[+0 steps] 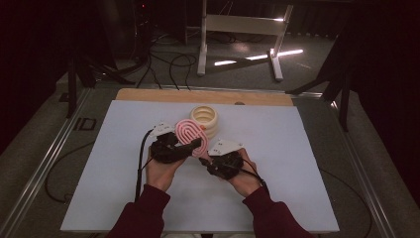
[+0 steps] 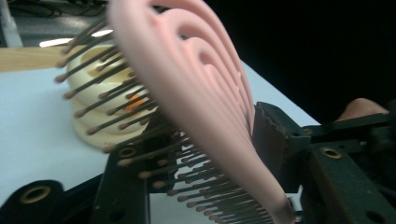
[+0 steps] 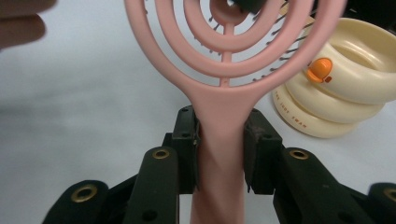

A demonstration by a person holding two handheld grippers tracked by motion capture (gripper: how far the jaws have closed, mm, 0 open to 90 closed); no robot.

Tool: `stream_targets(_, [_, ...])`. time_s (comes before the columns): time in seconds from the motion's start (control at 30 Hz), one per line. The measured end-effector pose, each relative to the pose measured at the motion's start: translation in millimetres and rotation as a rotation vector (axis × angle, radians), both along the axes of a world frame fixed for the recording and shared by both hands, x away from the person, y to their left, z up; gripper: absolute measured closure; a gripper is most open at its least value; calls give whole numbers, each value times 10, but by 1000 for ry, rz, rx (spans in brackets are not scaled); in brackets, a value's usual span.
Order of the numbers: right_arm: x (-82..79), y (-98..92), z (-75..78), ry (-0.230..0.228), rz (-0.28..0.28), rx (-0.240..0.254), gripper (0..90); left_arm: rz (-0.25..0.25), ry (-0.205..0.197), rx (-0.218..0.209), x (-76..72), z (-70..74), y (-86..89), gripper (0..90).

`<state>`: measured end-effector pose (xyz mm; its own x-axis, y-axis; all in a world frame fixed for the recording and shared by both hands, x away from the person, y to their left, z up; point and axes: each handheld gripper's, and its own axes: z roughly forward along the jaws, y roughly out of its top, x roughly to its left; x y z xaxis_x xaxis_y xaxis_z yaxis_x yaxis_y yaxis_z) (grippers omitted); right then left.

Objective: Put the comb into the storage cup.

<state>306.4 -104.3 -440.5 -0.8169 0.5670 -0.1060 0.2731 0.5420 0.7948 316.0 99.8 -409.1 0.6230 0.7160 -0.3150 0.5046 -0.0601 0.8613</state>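
Observation:
A pink hairbrush [image 1: 189, 133] with a looped open head and dark bristles is held above the white tabletop [image 1: 297, 163]. My right gripper [image 1: 205, 157] is shut on its handle [image 3: 219, 154], both pads pressed against the sides. My left gripper [image 1: 194, 144] has the brush head [image 2: 196, 84] between its jaws: one pad lies against the pink back and the bristles [image 2: 154, 172] meet the other jaw. Just behind the brush, a cream holder of stacked rings [image 1: 204, 118] with an orange knob [image 3: 320, 69] stands on the table.
A wooden strip [image 1: 148, 95] runs along the table's far edge. Beyond it, a white frame stand [image 1: 242, 29] and cables lie on the floor. The person's hands and dark red sleeves [image 1: 143, 213] come in from the near edge.

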Motion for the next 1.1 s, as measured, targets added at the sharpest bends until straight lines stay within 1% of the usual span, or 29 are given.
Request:
stream_targets(0.07, [4, 5, -4, 3, -5, 2, 698, -13, -10, -26, -9, 17, 1, 564])
stream_targets(0.1, [10, 4, -7, -3, -4, -4, 698, -22, -13, -39, -11, 27, 4, 579])
stream_targets(0.13, [9, 9, -7, 2, -15, 8, 698, -29, -18, -43, -15, 37, 1, 589])
stream_targets(0.2, [17, 8, -6, 0, -15, 13, 697, -36, -32, -63, -29, 57, -6, 604])
stream_targets(0.23, [17, 8, -6, 0, -15, 13, 697, -36, -32, -63, -29, 57, -6, 614])
stream_targets(0.27, [19, 9, -1, 2, -20, 28, 697, -41, -43, -84, -43, 73, -19, 622])
stream_targets(0.33, [25, 7, 5, 0, -18, 32, 697, -53, -48, -100, -51, 88, -39, 635])
stream_targets(0.5, [29, -7, 19, 1, -23, 50, 693, -56, -58, -101, -59, 118, -66, 642])
stream_targets(0.6, [24, -21, 28, 2, -26, 58, 671, -51, -65, -100, -63, 136, -72, 644])
stream_targets(0.63, [23, -32, 30, 6, -18, 64, 630, -42, -72, -93, -66, 150, -68, 644])
stream_targets(0.7, [21, -35, 30, 9, -17, 69, 614, -38, -73, -95, -64, 154, -61, 644])
stream_targets(0.8, [18, -64, 22, 15, -9, 77, 553, -24, -74, -91, -63, 165, -32, 645])
stream_targets(0.87, [19, -88, 17, 27, -3, 96, 497, -16, -74, -90, -60, 170, -16, 645])
stream_targets(0.97, [27, -126, 18, 33, 2, 118, 446, -6, -76, -89, -56, 178, 7, 645])
stream_targets(1.0, [34, -137, 16, 36, 5, 129, 417, -3, -77, -92, -57, 181, 14, 644])
stream_targets(1.03, [35, -153, 21, 47, 1, 143, 355, 2, -77, -92, -58, 183, 18, 644])
stream_targets(1.1, [30, -176, 31, 52, -12, 156, 250, 7, -79, -86, -58, 188, 33, 644])
